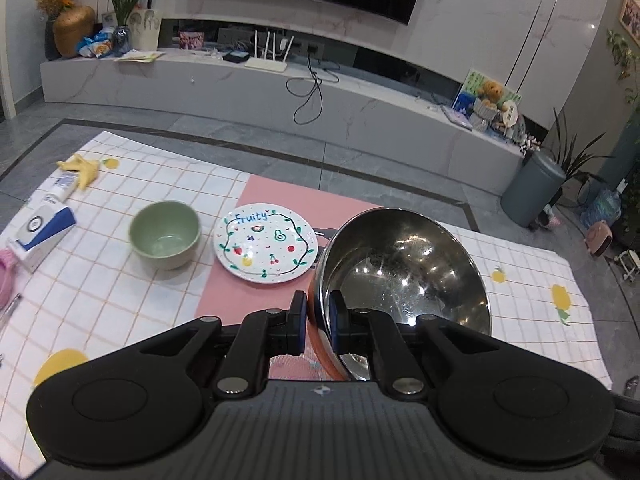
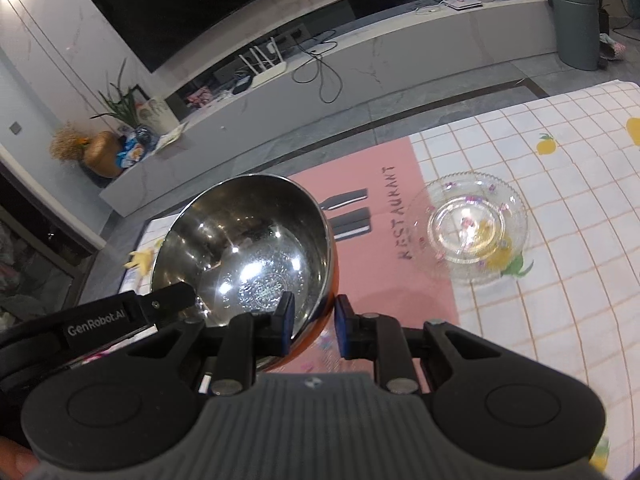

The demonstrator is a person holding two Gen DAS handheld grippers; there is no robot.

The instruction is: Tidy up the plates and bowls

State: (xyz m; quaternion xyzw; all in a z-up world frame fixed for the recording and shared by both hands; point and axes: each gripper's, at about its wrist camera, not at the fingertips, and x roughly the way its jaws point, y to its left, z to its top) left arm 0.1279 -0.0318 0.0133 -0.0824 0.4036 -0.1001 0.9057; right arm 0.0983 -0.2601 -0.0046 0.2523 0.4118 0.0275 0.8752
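1. Steel bowl (image 1: pixel 404 268) sat tilted, rim pinched by left gripper (image 1: pixel 318 322), right gripper (image 2: pixel 312 326) spread astride the rim, likely handover.
2. Fruit plate (image 1: pixel 266 242) ahead-left of left jaws.
3. Green bowl (image 1: pixel 165 234) farther left, possible stacking target.

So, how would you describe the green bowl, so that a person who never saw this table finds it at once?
Start from the pink placemat in the middle of the checked tablecloth. Just left of the mat, beside the white fruit-painted plate, stands the green bowl, upright and empty. It alone is matte pale green; the steel bowl is shiny.
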